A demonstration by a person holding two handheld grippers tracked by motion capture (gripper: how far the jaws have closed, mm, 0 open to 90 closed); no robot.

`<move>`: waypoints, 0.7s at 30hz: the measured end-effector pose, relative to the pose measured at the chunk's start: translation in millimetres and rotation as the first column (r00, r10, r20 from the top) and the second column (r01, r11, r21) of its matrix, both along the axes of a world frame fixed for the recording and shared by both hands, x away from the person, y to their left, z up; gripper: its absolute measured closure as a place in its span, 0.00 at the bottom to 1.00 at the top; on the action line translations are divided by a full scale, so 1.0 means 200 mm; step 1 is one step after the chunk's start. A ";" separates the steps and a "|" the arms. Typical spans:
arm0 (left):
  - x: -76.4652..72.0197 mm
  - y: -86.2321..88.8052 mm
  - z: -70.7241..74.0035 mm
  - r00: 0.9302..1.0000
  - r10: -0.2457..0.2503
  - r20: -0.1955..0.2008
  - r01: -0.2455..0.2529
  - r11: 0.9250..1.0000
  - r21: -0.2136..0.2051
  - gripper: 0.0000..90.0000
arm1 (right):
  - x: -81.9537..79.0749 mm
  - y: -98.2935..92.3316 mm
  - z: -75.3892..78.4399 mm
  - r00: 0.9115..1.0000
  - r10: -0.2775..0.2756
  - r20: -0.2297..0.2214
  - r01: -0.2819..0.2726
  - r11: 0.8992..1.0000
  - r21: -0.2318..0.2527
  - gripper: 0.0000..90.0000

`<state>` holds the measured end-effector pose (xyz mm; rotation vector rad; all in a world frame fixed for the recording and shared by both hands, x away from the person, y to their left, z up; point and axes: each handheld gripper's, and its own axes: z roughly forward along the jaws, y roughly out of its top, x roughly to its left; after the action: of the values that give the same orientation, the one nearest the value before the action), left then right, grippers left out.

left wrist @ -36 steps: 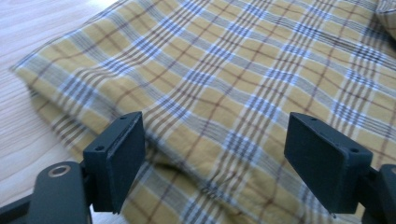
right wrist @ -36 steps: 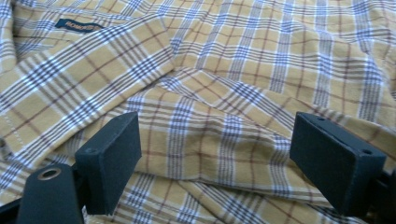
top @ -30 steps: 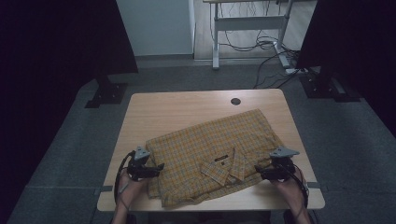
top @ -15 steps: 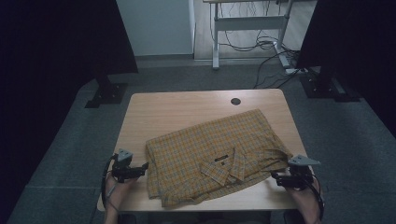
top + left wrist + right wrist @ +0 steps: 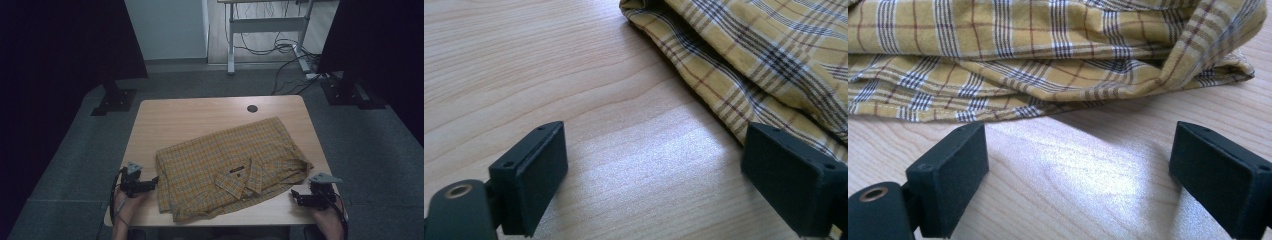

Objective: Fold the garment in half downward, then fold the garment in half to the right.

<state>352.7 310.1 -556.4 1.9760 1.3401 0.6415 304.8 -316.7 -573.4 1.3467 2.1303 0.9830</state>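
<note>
high view, shirt: yellow plaid shirt (image 5: pixel 230 167) lies folded and rumpled on the near half of the table (image 5: pixel 200 112), collar toward the person, label showing.
high view, left gripper: left gripper (image 5: pixel 150 186) sits low at the shirt's left edge, tips just beside the cloth, hand (image 5: pixel 125 210) behind it at the table's near corner.
high view, right gripper: right gripper (image 5: pixel 296 196) sits by the shirt's right near corner, close to the cloth, apart from it.
high view, table hole: round dark cable hole (image 5: pixel 252 108) near the far edge, well apart from the shirt.
left gripper view, jaws: wide open, have just been opening; bare wood between them. Right-hand jaw stands at the shirt's hem (image 5: pixel 724 95); contact, can't tell.
right gripper view, jaws: wide open, have just been opening; nothing between them but tabletop. Folded shirt edge (image 5: pixel 1048 95) lies just ahead of the tips, layers stacked, not touched.
</note>
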 end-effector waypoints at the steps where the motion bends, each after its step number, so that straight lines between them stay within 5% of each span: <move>1: 0.00 0.00 0.00 1.000 -0.014 -0.005 0.015 1.000 0.003 0.11 | 0.00 0.00 0.00 1.000 -0.002 0.000 0.002 1.000 0.000 0.09; 21: 0.00 -0.01 0.01 1.000 -0.024 -0.012 0.024 1.000 0.006 0.11 | 0.00 0.01 0.00 1.000 0.002 -0.015 -0.002 1.000 -0.008 0.02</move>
<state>353.6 308.5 -555.1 2.0012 1.3208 0.6243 305.5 -314.4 -573.9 1.3523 2.1446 0.9669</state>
